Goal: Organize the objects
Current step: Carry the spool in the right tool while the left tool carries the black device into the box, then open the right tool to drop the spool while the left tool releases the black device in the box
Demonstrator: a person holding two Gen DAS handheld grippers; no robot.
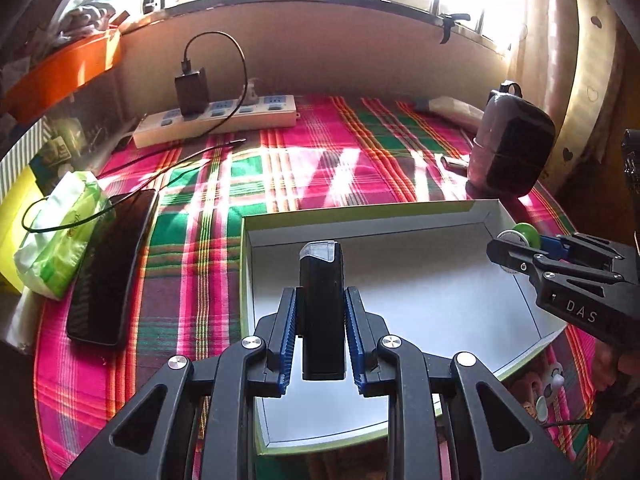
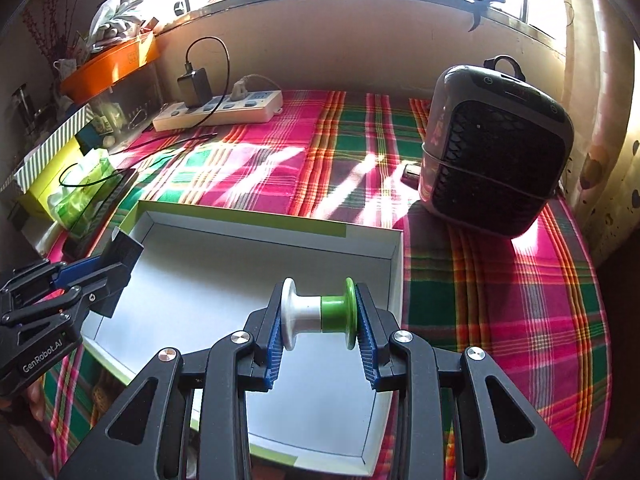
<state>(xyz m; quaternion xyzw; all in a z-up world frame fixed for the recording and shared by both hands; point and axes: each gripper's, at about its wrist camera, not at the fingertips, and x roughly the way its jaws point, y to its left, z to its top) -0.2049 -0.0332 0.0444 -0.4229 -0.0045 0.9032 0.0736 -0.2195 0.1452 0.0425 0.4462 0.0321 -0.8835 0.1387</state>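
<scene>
My left gripper (image 1: 321, 320) is shut on a black lighter-like stick with a clear cap (image 1: 322, 304), held upright above the open white box (image 1: 400, 226). My right gripper (image 2: 319, 316) is shut on a white and green spool (image 2: 320, 314), gripped crosswise by its two end flanges over the same box (image 2: 280, 240). In the left wrist view the right gripper (image 1: 520, 246) shows at the box's right rim with the spool (image 1: 520, 236). In the right wrist view the left gripper (image 2: 108, 268) hangs over the box's left side, its black stick (image 2: 124, 254) partly hidden.
A black portable heater (image 2: 496, 160) stands right of the box on the plaid cloth (image 2: 500, 300). A power strip with a charger (image 1: 216, 120) lies at the back. A dark phone (image 1: 108, 268), a green tissue pack (image 1: 60, 232) and cables lie left. An orange tray (image 1: 64, 72) sits high at the left.
</scene>
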